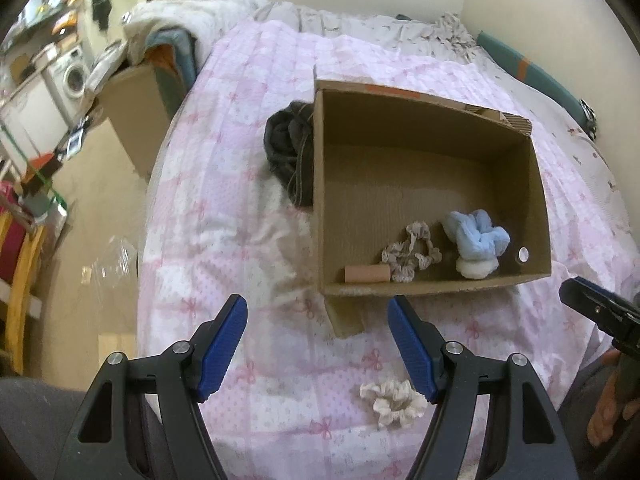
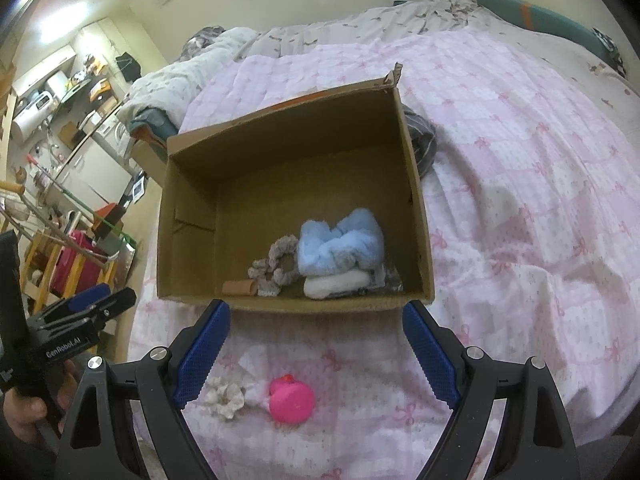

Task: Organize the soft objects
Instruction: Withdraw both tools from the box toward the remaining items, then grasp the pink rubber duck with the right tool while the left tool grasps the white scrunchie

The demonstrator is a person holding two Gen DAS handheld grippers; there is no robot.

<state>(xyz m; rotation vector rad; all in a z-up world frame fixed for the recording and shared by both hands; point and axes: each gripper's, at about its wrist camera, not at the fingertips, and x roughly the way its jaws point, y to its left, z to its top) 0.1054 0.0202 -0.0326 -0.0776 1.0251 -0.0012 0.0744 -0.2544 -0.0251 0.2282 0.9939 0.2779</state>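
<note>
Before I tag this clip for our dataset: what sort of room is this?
Most likely a bedroom in a small flat. The cardboard box sits on a bed with a pink quilt, rumpled bedding lies behind it, and a washing machine stands further back.

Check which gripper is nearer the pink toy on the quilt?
Right. The right gripper hangs open directly above the pink toy; the left gripper is off to its left.
</note>
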